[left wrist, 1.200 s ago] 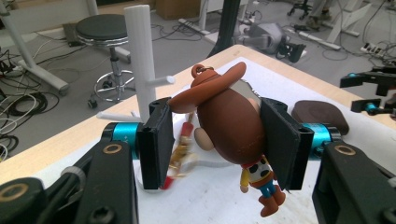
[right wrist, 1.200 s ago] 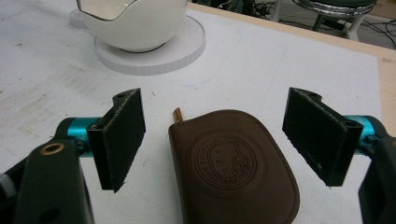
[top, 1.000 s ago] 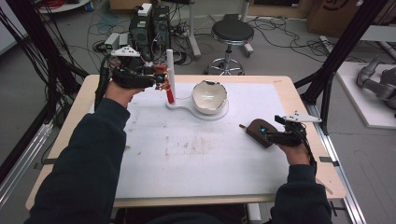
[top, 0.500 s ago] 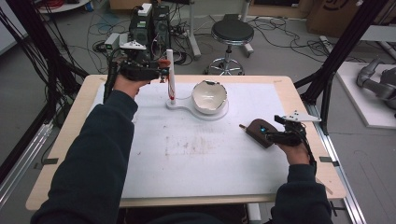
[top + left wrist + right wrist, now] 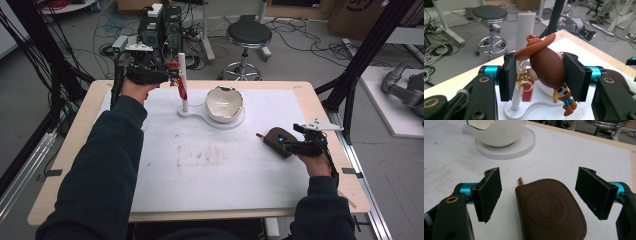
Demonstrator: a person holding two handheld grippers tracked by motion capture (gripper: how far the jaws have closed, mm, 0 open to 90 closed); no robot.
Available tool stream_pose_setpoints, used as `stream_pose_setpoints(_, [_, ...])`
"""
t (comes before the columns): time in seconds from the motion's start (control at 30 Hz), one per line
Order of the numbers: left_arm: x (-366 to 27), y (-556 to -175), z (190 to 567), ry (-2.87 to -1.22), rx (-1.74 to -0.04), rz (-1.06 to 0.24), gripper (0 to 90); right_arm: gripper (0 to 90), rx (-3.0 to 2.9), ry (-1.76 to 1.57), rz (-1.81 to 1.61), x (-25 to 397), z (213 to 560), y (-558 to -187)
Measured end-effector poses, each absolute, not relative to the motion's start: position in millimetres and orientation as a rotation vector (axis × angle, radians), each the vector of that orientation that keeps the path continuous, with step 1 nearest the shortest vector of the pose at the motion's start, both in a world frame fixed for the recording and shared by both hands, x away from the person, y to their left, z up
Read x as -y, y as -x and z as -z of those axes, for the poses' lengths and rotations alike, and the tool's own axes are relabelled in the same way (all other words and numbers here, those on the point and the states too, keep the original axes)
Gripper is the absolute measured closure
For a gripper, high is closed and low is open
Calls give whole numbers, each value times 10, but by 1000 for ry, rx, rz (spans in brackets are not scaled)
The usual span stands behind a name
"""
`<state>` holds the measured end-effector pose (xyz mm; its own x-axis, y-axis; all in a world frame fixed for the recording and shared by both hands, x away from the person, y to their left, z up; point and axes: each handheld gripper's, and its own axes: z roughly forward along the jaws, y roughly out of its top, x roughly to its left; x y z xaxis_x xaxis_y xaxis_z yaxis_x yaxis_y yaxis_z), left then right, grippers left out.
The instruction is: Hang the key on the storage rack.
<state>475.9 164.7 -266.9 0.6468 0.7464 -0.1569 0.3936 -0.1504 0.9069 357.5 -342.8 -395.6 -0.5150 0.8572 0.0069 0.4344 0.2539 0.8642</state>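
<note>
- Right now my left gripper (image 5: 541,77) is clamped on the cowboy figure keychain (image 5: 546,68): its brown head sits squeezed between the two black pads (image 5: 573,75), the hat brim pokes out over the top, and the small legs hang below the pads. The gold clasp (image 5: 524,81) dangles free in the gap beside the other pad.
- I hold that figure up in the air at the far left of the table (image 5: 75,145), just beside the white post (image 5: 182,80) of the white stand (image 5: 192,113), near the post's top.
- My right gripper (image 5: 539,195) is wide open and holds nothing; the brown leather pouch (image 5: 551,210) lies flat on the mat between its jaws, touching neither pad.
- Compared with a second ago, my left hand has risen and drifted toward the table's far edge, lifting the figure from the post's lower part to near its top. The right gripper and pouch haven't moved.
- The white bowl (image 5: 225,103) sits on the stand's round base, just right of the post. The far table edge lies just behind my left hand; the white mat (image 5: 210,170) toward me is open.
</note>
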Motion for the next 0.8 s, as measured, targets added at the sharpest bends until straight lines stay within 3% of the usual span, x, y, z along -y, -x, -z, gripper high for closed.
stream_pose_setpoints(0.5, [-1925, -4589, 3208, -1768, -990, -393, 462, 214, -2057, -1162, -1188, 3422, 3954, -3567])
stream_pose_setpoints(0.6, [-1978, -4511, 3317, -1756, -989, -396, 505, 214, -2056, -1161, -1186, 3420, 3952, -3564])
stream_pose_setpoints(0.8, [-2135, -4291, 3531, -1719, -992, -404, 438, 214, -2060, -1158, -1181, 3410, 3961, -3569])
